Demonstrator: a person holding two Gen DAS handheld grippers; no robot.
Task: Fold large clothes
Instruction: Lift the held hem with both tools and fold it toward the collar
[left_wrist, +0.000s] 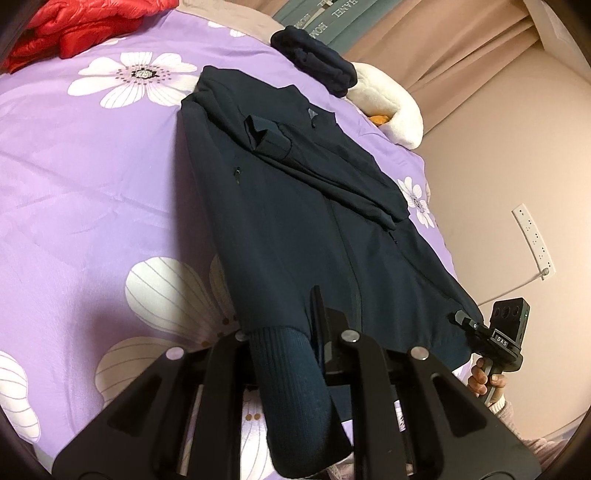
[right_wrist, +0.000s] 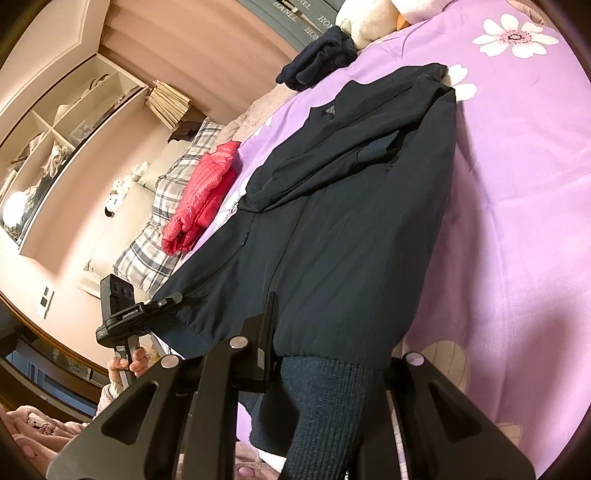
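The left claw (left_wrist: 284, 354) is clamped on the ribbed hem (left_wrist: 295, 387) of the dark jacket (left_wrist: 295, 221), its fingers closed tight on the knit, which hangs back toward the camera between them. The right claw (right_wrist: 328, 354) grips the same hem (right_wrist: 332, 398) at the other corner, shut just as firmly. Each claw shows in the other's view, off to the side at the hem's far corner, tilted, with a hand (left_wrist: 484, 380) wrapped round its handle below. Ahead of both claws the jacket stretches away over the purple flowered bedspread (left_wrist: 92, 184), zipper up, sleeves folded across the chest. Beyond the collar lie a dark bundle (left_wrist: 314, 62) and a white plush (left_wrist: 395, 107). A red puffer (left_wrist: 74, 26) sits at the bed's far edge.
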